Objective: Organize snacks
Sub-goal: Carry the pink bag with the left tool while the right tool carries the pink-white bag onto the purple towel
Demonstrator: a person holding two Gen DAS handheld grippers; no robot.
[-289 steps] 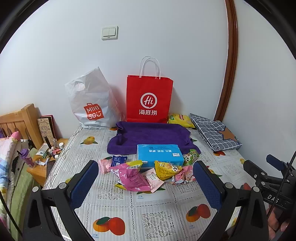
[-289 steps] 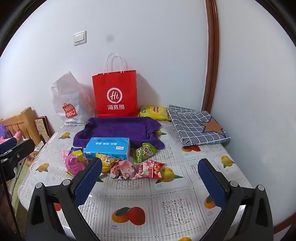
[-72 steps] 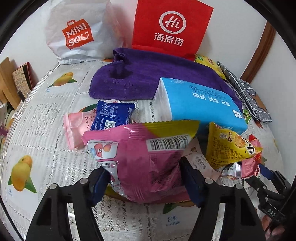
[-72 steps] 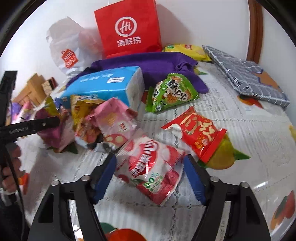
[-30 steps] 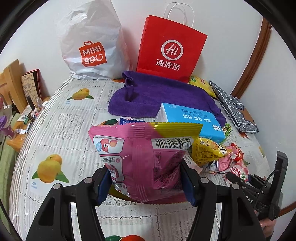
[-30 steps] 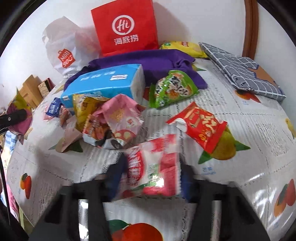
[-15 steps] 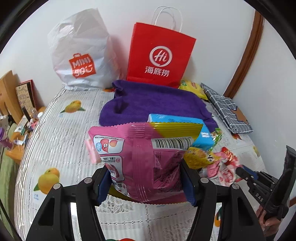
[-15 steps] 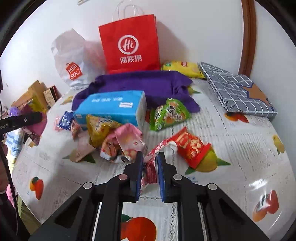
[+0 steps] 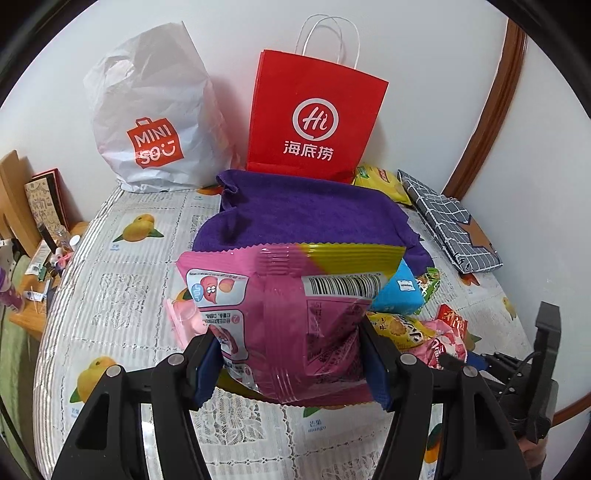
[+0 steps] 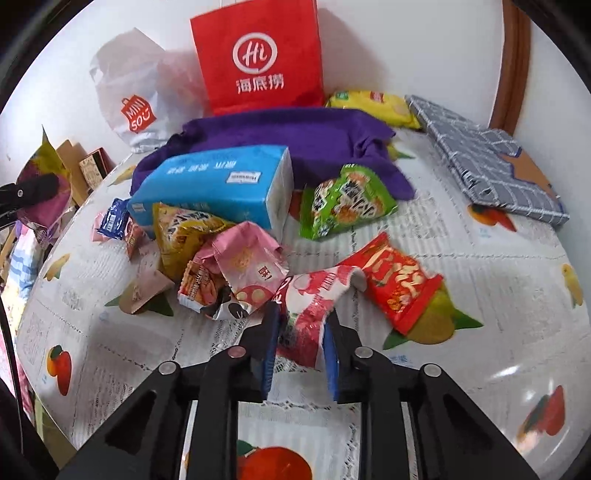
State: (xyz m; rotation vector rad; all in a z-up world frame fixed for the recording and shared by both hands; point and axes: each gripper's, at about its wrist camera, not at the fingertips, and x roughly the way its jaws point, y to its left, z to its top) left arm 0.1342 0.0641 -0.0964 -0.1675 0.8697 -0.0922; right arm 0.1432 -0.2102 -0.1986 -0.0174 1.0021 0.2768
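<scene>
Here, fruit-print tablecloth (image 9: 122, 280), white wall (image 9: 229, 33)

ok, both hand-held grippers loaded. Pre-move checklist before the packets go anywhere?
1. Left hand-held gripper shut on pink snack bag: ok, the bag is gripped at its lower part.
2. Right hand-held gripper shut on red-and-white packet: ok, but pinched narrowly and crumpled.
3. Red-and-white packet clear of the pile: cannot tell, its top edge sits close to the red packet.
4. Red paper bag upright at the wall: ok.
5. Its mouth open: cannot tell.
6. Purple towel lies between the snacks and the bag: not ok if moving low.
</scene>
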